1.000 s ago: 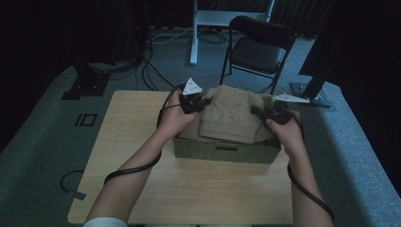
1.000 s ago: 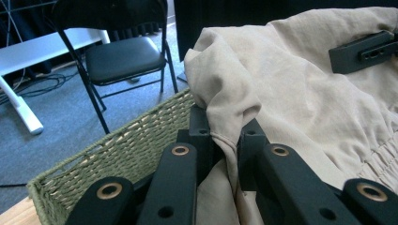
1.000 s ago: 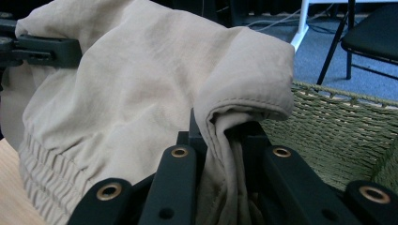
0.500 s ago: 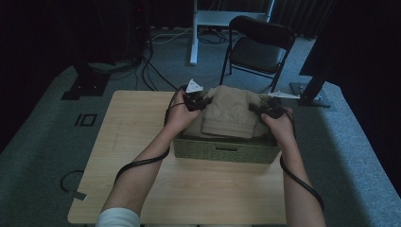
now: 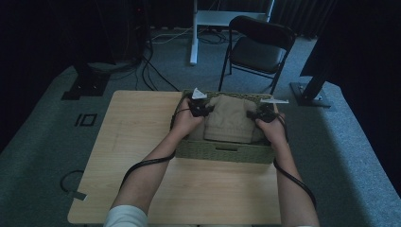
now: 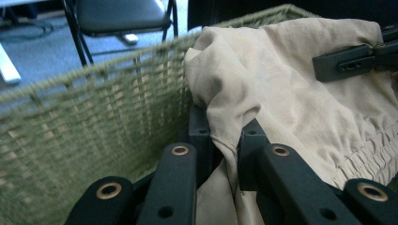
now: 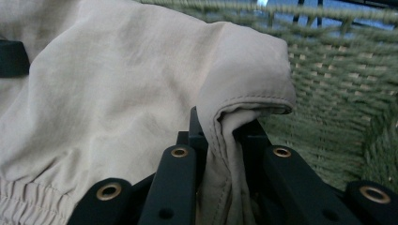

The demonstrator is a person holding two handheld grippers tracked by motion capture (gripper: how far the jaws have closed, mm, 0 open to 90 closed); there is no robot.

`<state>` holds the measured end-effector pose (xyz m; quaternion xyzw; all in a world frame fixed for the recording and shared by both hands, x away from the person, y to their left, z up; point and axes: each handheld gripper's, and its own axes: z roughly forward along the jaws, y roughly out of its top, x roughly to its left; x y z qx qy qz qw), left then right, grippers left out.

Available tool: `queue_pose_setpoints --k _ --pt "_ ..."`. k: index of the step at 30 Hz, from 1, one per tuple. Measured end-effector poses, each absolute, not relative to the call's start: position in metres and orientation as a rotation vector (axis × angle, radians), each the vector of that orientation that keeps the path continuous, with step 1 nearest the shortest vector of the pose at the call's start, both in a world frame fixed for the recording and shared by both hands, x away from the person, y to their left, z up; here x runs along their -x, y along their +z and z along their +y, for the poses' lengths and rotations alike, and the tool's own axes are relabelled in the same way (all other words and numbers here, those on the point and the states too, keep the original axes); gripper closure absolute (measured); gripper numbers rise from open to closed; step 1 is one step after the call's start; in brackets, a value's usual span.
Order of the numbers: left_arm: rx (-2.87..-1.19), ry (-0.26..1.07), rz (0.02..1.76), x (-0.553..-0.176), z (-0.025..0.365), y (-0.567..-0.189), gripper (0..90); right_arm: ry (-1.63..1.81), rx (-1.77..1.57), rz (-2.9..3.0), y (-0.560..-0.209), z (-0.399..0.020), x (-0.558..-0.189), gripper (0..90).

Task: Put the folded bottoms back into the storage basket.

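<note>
Item 1, my left tongs: closed on a pinched fold at one end of the folded beige garment. In the left tongs' own view the cloth ran down between the two black jaws, with the woven wall of the basket just beside them.

Item 2, my right tongs: likewise closed on the garment, clamping a hemmed corner fold at the other end; green weave stood close on the far side.

Item 3, garment: beige, soft, with a gathered elastic band along one edge. A second before, I had it held above the basket rim, bulging clear of the weave; by this moment both hands had come down and it sat lower, mostly inside the basket, held at both ends. Its bottom was hidden, so I could not tell whether it had touched the basket floor.

Item 4, basket: green, woven, rectangular, on the far half of the bench, unmoved.

Item 5, beyond the bench: a folding chair, carpet, cables.

Judgement: the lowering looked nearly finished; what remained seemed to be settling the cloth and letting go.
</note>
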<state>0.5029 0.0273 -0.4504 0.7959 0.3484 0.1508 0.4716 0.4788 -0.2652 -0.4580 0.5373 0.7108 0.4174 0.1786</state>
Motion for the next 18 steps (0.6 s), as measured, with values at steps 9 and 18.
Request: queue_pose_setpoints --k 9,18 --pt "-1.987 0.332 0.941 -0.512 0.029 -0.473 80.9 1.125 -1.560 2.050 -0.475 -0.259 -0.486 80.1" --pt "-2.039 0.328 0.945 -0.516 0.027 -0.488 80.5 1.092 -1.613 2.093 -0.490 -0.258 -0.491 79.8"
